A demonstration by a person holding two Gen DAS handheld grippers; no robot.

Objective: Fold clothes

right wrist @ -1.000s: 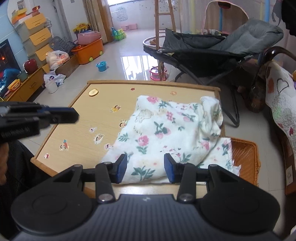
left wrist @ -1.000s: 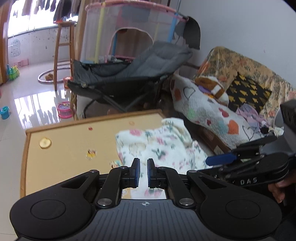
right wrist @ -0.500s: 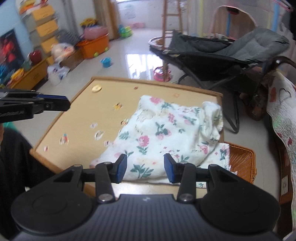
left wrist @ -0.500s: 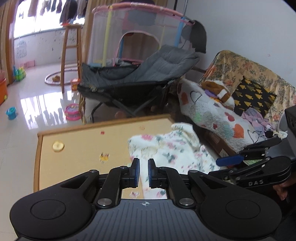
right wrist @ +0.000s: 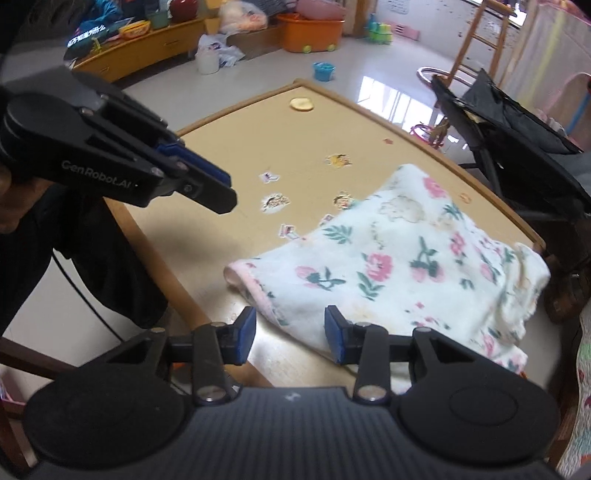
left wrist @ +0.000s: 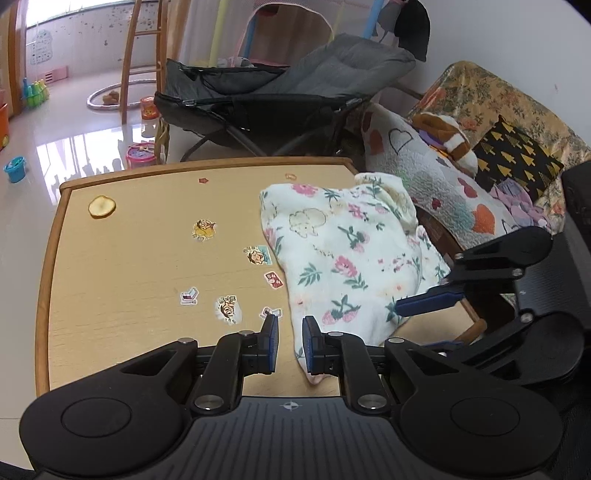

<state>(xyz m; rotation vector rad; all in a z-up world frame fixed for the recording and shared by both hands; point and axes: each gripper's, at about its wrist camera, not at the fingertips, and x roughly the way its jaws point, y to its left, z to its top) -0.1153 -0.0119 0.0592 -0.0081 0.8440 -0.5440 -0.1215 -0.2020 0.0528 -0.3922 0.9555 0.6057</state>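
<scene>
A white fleece garment with a flower print (left wrist: 343, 251) (right wrist: 406, 266) lies loosely folded on the right half of a low wooden table (left wrist: 129, 258) (right wrist: 240, 147) dotted with stickers. My left gripper (left wrist: 290, 343) hovers low over the garment's near corner. Its jaws are opening, the gap is narrow, and nothing is pinched in it. My right gripper (right wrist: 290, 334) is tilted over the pink-hemmed near edge. Its jaws are closing, and the hem shows below the gap with the pads off it. Each view also shows the other gripper: the left gripper (right wrist: 207, 184) and the right gripper (left wrist: 424, 302).
A grey reclining chair (left wrist: 277, 92) stands behind the table, and a sofa with cushions and a blanket (left wrist: 498, 122) runs along the right. The person's dark clothing (right wrist: 74, 240) is at the table's near-left edge. An orange bin (right wrist: 310, 33) and a blue bucket (right wrist: 324, 70) sit on the floor.
Both grippers have dropped closer to the table and the garment. The left jaws have parted slightly. The right gripper has rolled, tilting its view, and its jaws have narrowed a little.
</scene>
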